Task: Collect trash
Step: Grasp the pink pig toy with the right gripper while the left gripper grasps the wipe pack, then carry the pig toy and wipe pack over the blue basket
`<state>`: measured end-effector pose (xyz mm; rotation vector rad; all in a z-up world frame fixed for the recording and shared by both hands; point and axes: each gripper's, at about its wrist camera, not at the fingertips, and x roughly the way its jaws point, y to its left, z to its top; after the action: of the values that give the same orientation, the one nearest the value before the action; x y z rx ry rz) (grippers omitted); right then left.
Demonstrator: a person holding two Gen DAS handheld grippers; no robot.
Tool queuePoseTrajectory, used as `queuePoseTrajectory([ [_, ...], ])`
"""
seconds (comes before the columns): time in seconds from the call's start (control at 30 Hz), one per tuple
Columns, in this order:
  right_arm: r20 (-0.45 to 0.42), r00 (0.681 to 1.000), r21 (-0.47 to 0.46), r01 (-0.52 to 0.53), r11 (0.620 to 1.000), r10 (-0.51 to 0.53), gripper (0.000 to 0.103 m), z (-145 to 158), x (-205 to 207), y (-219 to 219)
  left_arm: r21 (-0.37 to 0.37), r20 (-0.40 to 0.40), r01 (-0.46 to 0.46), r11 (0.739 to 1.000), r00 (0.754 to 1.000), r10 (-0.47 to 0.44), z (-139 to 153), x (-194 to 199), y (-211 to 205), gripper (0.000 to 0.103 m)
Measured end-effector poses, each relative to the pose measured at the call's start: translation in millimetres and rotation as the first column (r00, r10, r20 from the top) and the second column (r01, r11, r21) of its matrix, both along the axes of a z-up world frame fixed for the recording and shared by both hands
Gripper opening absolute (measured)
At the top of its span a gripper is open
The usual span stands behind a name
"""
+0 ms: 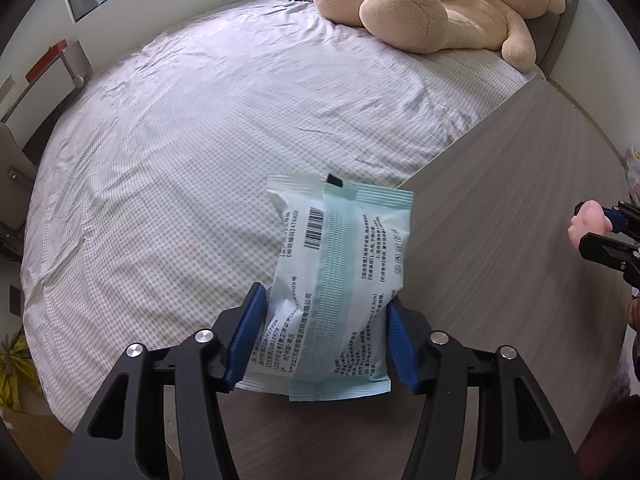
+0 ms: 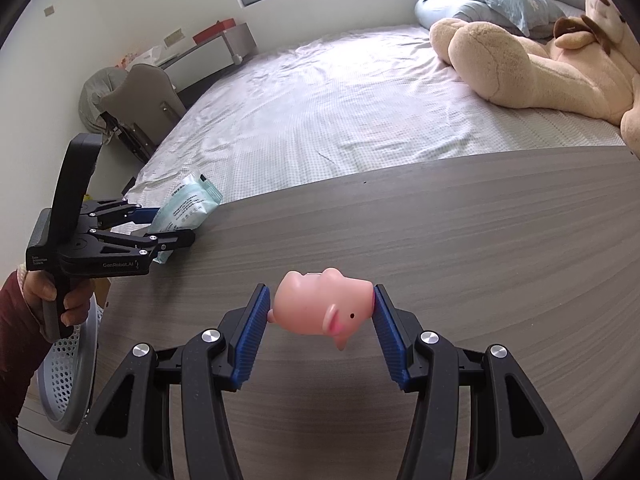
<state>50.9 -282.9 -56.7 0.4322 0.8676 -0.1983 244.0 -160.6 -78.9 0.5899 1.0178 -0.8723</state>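
Here the left claw (image 1: 326, 340) pinches a light, crinkly packet (image 1: 340, 276) low across its soft middle above the bench (image 1: 520, 208), while the right claw (image 2: 320, 330) grips a smooth pig toy (image 2: 320, 304) by its ends.

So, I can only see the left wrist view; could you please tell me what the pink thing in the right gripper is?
Observer: It is a pink toy pig, lying sideways, clamped between the jaws of the right gripper over the wooden surface.
Operator: Thank you. Is there a bin anywhere for what I am holding?
Observer: Yes, a white perforated basket sits off the surface's edge, lower than the left gripper that holds the packet.
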Motion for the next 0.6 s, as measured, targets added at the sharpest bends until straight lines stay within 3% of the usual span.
queuePoseTrajectory([
  [0.17, 0.012, 1.0, -0.002, -0.007, 1.0, 0.007, 0.051, 3.5, -4.8, 1.6, -0.048, -0.014, -0.061, 0.997, 0.998, 0.06, 5.9, -9.3, 7.5, 0.054],
  [0.6, 0.025, 0.997, -0.034, -0.074, 0.997, 0.075, 0.051, 16.2, -28.7, 31.1, -0.131, 0.124, -0.192, 0.973, 0.97, 0.209, 40.7, -80.4, 43.7, 0.054],
])
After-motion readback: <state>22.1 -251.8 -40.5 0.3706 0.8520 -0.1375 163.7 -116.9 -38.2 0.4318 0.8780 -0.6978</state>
